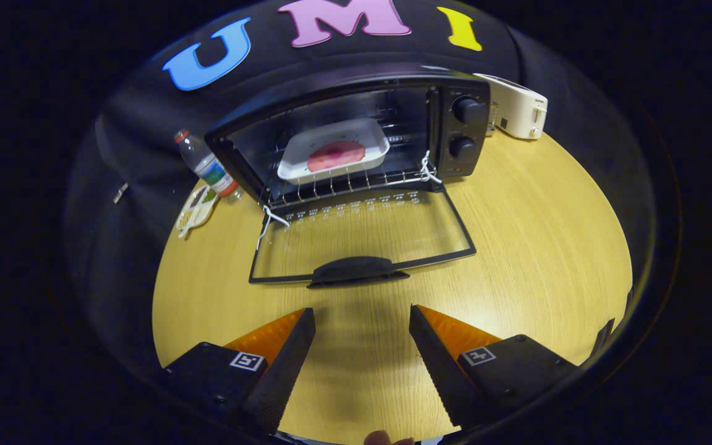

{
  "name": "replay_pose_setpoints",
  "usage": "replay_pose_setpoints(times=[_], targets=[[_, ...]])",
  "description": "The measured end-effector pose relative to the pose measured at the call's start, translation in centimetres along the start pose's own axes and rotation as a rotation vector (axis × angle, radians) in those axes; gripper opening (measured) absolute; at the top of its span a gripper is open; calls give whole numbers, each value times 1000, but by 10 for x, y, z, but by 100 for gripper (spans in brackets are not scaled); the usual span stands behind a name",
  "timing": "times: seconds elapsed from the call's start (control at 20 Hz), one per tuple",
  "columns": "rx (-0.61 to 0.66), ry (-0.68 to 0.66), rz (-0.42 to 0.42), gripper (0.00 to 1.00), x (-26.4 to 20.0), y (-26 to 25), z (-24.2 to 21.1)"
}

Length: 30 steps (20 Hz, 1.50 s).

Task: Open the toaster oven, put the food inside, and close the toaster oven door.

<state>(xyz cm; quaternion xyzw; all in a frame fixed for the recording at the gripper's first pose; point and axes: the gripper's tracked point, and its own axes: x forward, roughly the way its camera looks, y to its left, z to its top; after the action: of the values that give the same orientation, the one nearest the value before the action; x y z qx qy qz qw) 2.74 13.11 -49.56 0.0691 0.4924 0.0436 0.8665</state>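
A black toaster oven (461, 123) stands at the back of the wooden table (541, 259). Its glass door (362, 238) lies folded down flat toward me, with the dark handle (356, 271) on the near edge. Inside, on the wire rack (343, 183), rests a white tray (331, 148) holding a pink slab of food (335, 155). My gripper (362, 321) is open and holds nothing. It hovers over bare table, a short way before the door handle.
A plastic water bottle (206, 164) with a red cap stands left of the oven, and a small patterned dish (196, 209) lies beside it. A white toaster (517, 108) sits behind the oven's right side. A fingertip (385, 439) shows below the fingers.
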Motion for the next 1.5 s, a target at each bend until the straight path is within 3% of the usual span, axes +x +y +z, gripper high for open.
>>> replay_pose_setpoints(times=[0.3, 0.6, 0.95, 1.25, 1.5], targets=[[-61, 30, -62, 99, 51, 1, 0], [-93, 25, -101, 98, 61, -6, 7], [-74, -116, -41, 98, 12, 1, 41], [-51, -299, 4, 98, -24, 9, 132], [-41, -425, 21, 98, -62, 11, 180]])
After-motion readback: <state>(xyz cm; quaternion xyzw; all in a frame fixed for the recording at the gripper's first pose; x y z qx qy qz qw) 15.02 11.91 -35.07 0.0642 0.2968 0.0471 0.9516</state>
